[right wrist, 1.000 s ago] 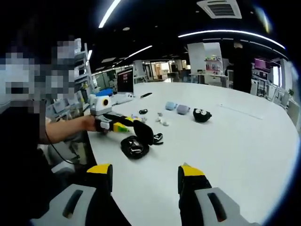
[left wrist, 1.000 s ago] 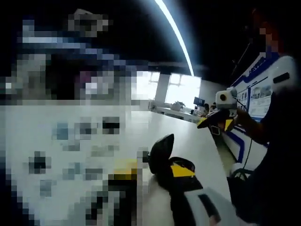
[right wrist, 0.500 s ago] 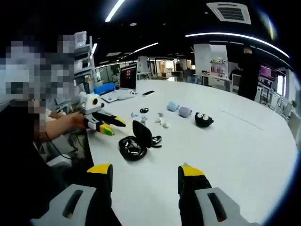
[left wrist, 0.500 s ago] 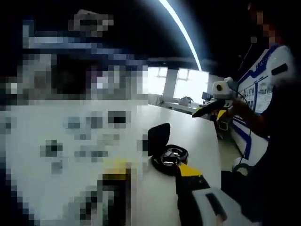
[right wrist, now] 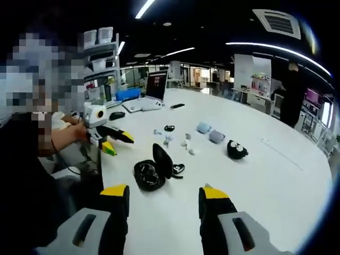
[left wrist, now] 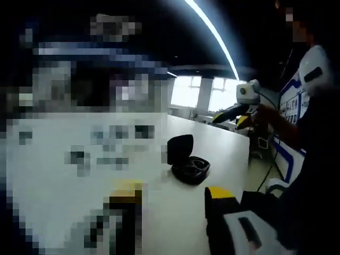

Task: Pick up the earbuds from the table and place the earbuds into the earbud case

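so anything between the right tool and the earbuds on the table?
The open black earbud case lies on the table between the right tool and the small white earbuds beyond it; otherwise bare table.

Both views face the open earbud case [left wrist: 187,162] [right wrist: 154,168] from opposite sides.

My black earbud case [right wrist: 153,169] lies open on the white table, left of centre in the right gripper view, its lid standing up and a dark earbud seated in the round base. In the left gripper view the case [left wrist: 186,160] sits right of centre. Small white earbuds [right wrist: 186,144] lie scattered just beyond it.
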### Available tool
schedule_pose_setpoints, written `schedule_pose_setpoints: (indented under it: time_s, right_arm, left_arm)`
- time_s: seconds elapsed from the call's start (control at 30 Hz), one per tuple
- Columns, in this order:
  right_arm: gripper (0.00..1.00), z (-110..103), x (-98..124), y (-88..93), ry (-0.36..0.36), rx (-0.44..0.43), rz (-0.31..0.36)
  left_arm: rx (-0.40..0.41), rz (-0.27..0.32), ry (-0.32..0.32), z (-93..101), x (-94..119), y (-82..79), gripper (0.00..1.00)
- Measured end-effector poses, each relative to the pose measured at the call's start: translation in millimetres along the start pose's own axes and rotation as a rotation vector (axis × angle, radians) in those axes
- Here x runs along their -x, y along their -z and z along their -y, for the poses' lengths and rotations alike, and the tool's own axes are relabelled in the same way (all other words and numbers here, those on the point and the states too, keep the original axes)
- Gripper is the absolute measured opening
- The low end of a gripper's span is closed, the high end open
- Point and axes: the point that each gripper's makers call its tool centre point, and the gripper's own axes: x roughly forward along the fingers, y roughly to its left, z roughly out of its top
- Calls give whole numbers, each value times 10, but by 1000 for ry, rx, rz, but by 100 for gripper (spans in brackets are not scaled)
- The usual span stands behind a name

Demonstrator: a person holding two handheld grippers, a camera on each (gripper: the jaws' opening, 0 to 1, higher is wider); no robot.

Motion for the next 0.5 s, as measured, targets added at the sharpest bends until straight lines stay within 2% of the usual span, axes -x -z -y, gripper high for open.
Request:
schedule_pose_setpoints:
  time_s: [0.13,0.3,0.5]
  right_arm:
    - [50,-5,-114,-127,-39,61,-17]
    - [48,-19,-348,-461,-114,120,-8]
    - [49,-48,-622,-729,-178,205,-17]
  left_arm:
    - [4,16,-40,-31,115,-31,51]
    - [20,20,-98,-59,227,-28,60]
    - [36,24,-132,-57,360,-11,60]
